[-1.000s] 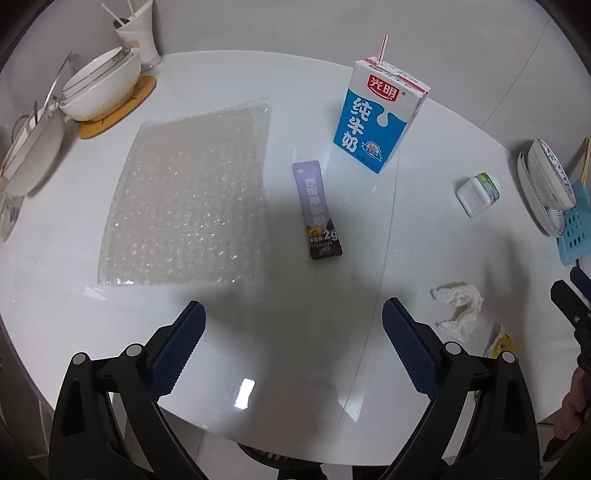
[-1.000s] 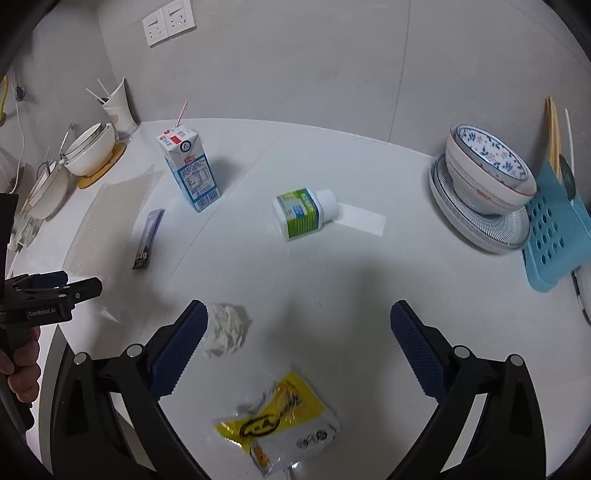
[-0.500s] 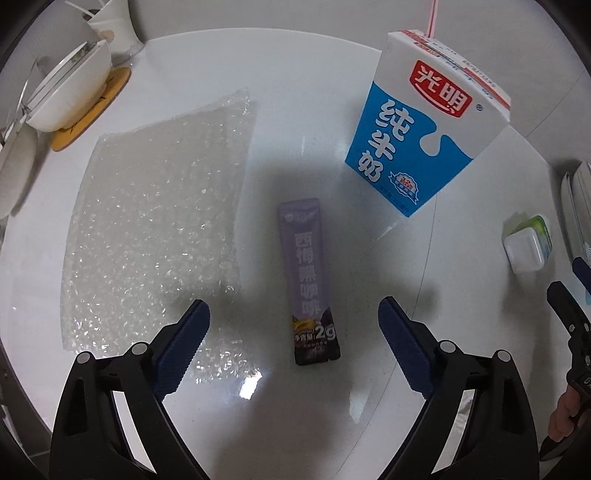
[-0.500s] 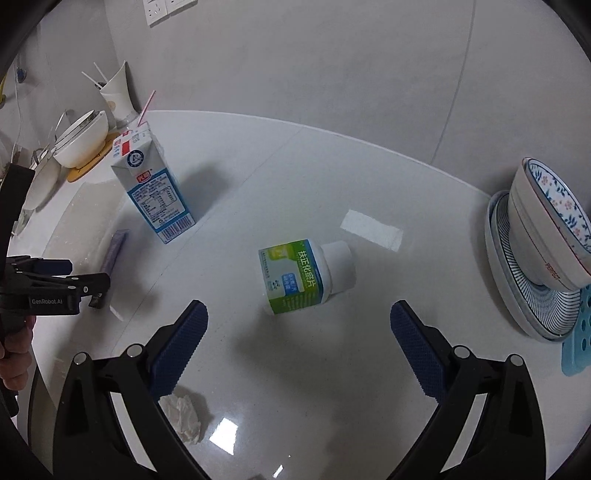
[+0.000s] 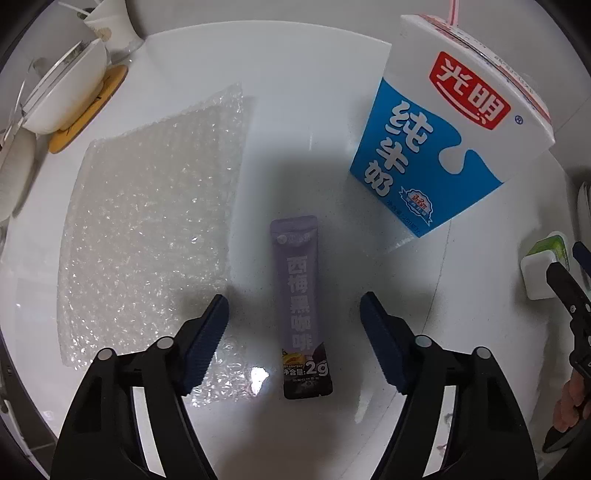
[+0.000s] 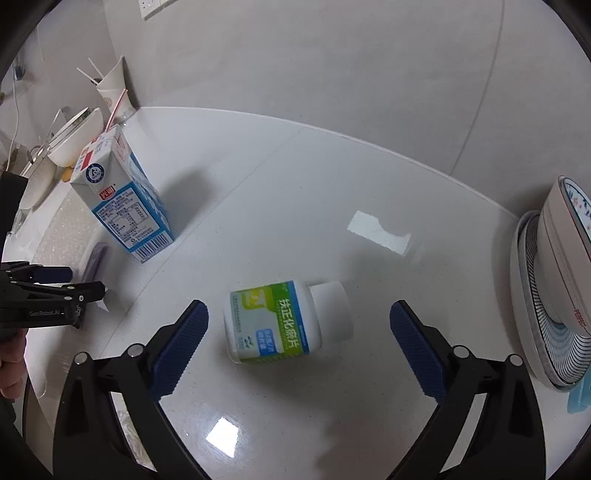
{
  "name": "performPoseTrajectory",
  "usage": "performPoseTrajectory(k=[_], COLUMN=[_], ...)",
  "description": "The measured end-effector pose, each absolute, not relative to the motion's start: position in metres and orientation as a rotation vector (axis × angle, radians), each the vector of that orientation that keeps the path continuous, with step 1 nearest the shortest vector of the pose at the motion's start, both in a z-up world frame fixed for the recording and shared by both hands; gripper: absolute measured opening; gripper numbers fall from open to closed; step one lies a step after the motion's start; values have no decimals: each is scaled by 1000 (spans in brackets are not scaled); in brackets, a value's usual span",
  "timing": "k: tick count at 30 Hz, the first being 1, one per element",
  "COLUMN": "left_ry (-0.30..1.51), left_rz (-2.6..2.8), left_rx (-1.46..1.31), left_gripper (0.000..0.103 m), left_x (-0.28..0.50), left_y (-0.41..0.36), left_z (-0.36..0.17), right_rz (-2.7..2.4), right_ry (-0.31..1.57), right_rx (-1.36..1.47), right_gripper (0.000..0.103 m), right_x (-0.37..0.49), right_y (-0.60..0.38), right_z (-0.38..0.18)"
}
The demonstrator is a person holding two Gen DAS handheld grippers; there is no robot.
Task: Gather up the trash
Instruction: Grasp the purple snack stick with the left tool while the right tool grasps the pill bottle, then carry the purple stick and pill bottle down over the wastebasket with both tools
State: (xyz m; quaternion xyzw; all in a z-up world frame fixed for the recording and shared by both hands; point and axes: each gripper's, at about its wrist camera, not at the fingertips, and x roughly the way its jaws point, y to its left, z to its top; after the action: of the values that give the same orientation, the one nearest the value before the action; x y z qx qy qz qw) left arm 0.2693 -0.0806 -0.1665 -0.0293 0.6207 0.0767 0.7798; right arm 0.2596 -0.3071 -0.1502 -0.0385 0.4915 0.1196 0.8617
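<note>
A purple coffee sachet (image 5: 301,306) lies flat on the white table (image 5: 303,103), straight between the blue pads of my left gripper (image 5: 294,325). Its jaws are closing and the pads stand apart from the sachet on both sides. A blue and white milk carton (image 5: 443,136) with a straw stands just beyond, to the right. In the right wrist view a white pill bottle (image 6: 284,321) with a green label lies on its side between the pads of my right gripper (image 6: 299,332). Those jaws are wide, closing slightly, and touch nothing. The left gripper (image 6: 88,291) shows there at the left edge.
A sheet of bubble wrap (image 5: 147,229) lies left of the sachet, its corner under my left pad. Bowls (image 5: 59,96) on a coaster and a cup (image 5: 110,29) sit at the far left. Stacked bowl and plates (image 6: 554,280) stand at the right, near the bottle.
Both grippers moved forward and down over the table. The sachet now lies between the left pads, which have narrowed. The pill bottle now lies between the right pads.
</note>
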Motion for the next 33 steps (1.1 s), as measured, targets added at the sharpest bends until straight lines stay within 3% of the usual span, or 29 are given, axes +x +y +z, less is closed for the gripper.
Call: performPoseTrajectory(k=[2, 4, 7, 16, 33], left_ry=[1338, 1335, 1335, 1313, 1238], left_rz=[168, 165, 144, 126, 80], left_rx=[-63, -61, -61, -78, -92], left_gripper=[55, 36, 19, 13, 12], left_x=[271, 272, 272, 264, 242], left_y=[-81, -83, -84, -79, -71], left_z=[-165, -162, -160, -154, -110], right_rz=[261, 276, 288, 292, 267], right_ry=[1039, 1050, 1047, 1033, 1004], right_rx=[-84, -72, -57, -40, -15], right_gripper=[83, 72, 68, 68, 68], right_x=[260, 259, 258, 250, 228], right_y=[-305, -306, -307, -314, -319], right_z=[-152, -155, -156, -148, -127])
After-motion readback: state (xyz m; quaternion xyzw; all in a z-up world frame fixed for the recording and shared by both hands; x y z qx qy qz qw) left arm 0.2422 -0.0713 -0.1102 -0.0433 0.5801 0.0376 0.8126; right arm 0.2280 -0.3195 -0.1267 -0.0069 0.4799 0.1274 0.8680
